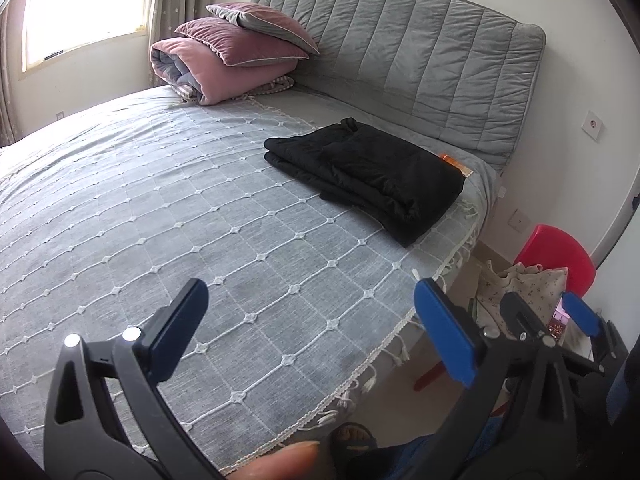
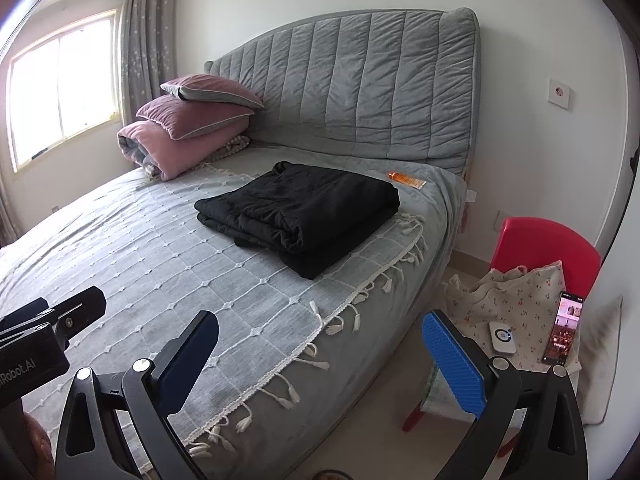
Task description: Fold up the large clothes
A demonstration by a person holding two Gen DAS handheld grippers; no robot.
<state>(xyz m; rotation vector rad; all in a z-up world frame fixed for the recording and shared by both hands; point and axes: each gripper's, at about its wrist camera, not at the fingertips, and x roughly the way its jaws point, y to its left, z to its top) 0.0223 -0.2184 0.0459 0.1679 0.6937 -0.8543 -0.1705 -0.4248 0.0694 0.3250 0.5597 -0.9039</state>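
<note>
Black fabric — the folded garment [image 1: 368, 176] [image 2: 300, 216] lies in a thick, squared stack on the bed [image 1: 140, 216] [image 2: 120, 248], well ahead of both claws and nearer the headboard [image 1: 420, 60] [image 2: 360, 88] than the near edge. It rests partly on the grey checked bedspread [image 1: 240, 260] [image 2: 224, 300], touched by neither claw.

Left claw [image 1: 312, 332]: jaws spread wide, nothing between them, hovering over the bedspread by the fringed edge. Its dark pad sits to the left, the blue pad to the right. The garment is ahead of it and slightly right.

Right claw [image 2: 324, 356]: jaws also spread wide and holding nothing, over the tasselled edge of the bed. The garment is ahead, a little left of centre. Part of the left unit shows at its far left; in the left wrist view the right claw shows at lower right, just beside the left.

Beyond the garment, close to the headboard — an orange tube [image 1: 454, 164] [image 2: 406, 179] on the plain grey sheet. Far left of the claws, a pile of pink pillows [image 1: 240, 44] [image 2: 200, 108] on a rolled pink quilt [image 1: 200, 72] [image 2: 156, 148], near the window [image 1: 84, 4] [image 2: 60, 92].

Right of the claws, off the bed: a red chair [image 1: 560, 256] [image 2: 548, 244] with floral cloth [image 1: 524, 292] [image 2: 516, 304], a lit phone [image 2: 564, 328] and a small white device [image 2: 503, 338] on it.
</note>
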